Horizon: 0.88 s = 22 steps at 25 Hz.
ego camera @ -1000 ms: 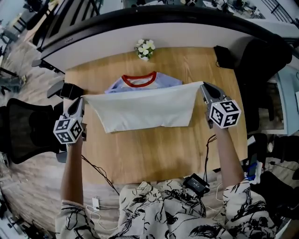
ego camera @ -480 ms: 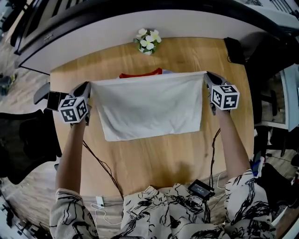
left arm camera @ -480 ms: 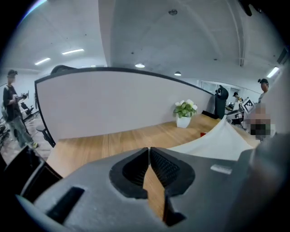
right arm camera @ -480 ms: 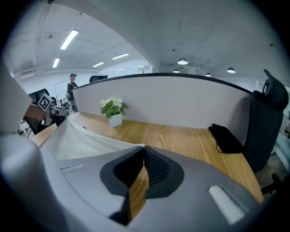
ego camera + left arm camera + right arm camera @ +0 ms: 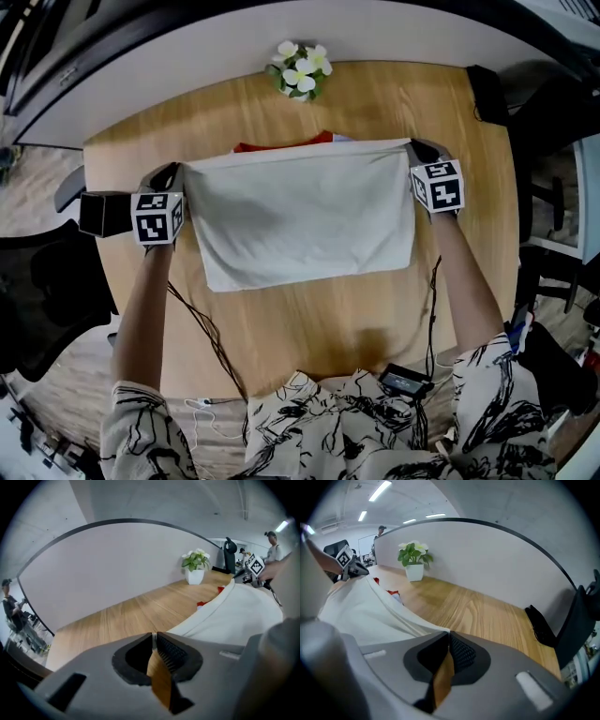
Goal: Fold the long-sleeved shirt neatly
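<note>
A white long-sleeved shirt [image 5: 300,211] is spread across the middle of the round wooden table [image 5: 309,319]. It is folded over itself, and only a strip of its red collar [image 5: 281,144] shows past the far edge. My left gripper [image 5: 178,172] is shut on the fold's far left corner. My right gripper [image 5: 412,146] is shut on the far right corner. The edge runs taut between them. In the left gripper view a thin white edge of shirt [image 5: 234,616] is nipped between the jaws. The right gripper view shows the shirt [image 5: 361,606] running into shut jaws.
A small potted plant with white flowers [image 5: 302,73] stands at the table's far edge, just beyond the collar. A black object [image 5: 486,81] lies at the far right. Black cables [image 5: 202,328] and a black box [image 5: 405,381] sit near the front edge. A curved grey wall rings the far side.
Both grippers have come down and moved away from me, carrying the shirt's edge over the collar. The blue-grey shoulders seen earlier are now covered; only a red strip shows.
</note>
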### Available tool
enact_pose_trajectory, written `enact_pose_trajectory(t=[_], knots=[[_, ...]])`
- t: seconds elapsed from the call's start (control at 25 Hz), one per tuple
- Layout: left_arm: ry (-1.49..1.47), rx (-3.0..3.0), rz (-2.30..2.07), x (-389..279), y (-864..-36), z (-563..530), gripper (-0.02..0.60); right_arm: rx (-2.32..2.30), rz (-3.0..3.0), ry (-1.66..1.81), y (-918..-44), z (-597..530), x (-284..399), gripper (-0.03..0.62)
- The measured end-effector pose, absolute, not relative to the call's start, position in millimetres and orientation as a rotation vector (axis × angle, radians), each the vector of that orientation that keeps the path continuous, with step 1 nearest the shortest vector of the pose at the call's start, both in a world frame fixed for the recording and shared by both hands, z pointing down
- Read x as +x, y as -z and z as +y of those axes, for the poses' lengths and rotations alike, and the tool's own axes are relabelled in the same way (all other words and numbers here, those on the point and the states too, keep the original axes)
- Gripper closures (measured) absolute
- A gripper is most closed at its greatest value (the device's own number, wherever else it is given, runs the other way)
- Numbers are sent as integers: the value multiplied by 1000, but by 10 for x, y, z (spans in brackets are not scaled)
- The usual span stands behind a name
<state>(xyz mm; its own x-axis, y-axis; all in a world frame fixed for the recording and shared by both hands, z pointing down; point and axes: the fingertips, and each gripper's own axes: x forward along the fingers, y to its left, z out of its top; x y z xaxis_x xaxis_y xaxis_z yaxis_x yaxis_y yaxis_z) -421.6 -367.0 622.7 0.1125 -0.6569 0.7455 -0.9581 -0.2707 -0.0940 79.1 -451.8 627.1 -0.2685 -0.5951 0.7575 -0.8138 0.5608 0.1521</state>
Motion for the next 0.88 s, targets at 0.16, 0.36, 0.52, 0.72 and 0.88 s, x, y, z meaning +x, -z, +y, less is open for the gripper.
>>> enact_pose_trajectory(t=[0.16, 0.36, 0.52, 0.72, 0.88], knots=[[-980, 2079, -1475, -4275, -6214, -3597, 430, 1020, -2075, -331, -6293, -4486, 801, 527], [-1322, 2449, -1245, -4094, -5851, -3375, 373, 783, -2194, -237, -6061, -4375, 995, 447], [-1725, 2558, -1069, -3927, -5832, -3361, 398, 642, -2209, 21, -5670, -4431, 790, 407], [-2028, 2429, -834, -3882, -6192, -3552, 408, 267, -2154, 176, -5772, -4240, -69, 379], [-2136, 2373, -765, -3889, -6257, -3617, 569, 71, -2012, 193, -6093, -4123, -217, 391]])
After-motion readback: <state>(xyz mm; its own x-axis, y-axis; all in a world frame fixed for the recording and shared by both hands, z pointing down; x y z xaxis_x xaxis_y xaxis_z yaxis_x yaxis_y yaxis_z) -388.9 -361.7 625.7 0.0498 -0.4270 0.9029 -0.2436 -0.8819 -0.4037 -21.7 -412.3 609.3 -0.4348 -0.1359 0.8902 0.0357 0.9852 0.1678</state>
